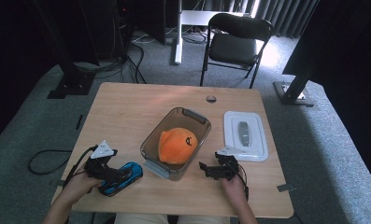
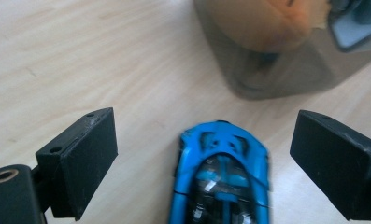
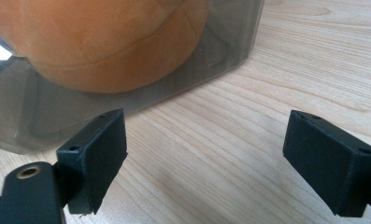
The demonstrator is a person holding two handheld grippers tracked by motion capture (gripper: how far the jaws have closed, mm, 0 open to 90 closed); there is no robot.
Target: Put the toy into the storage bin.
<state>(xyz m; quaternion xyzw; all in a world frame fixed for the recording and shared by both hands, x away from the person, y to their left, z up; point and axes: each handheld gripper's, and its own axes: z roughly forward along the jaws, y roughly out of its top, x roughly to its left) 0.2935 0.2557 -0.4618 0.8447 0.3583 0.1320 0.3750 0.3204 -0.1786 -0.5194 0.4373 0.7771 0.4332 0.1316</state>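
Grey carpet (image 1: 29, 135), black folding chair (image 1: 236, 42)

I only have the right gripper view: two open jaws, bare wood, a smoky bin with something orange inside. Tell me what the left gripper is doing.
Observer: The left gripper is open, its jaws straddling a blue toy car without touching it.
Operator: Say where that car sits relative to the bin.
Observer: On the table, just off the near left corner of the bin, in the high view.
Operator: Identify the orange thing.
Observer: A round orange plush toy with a dark mark on top, lying in the bin.
Operator: Report anything to my right.
Observer: A white lid lies flat on the table beyond the right gripper.
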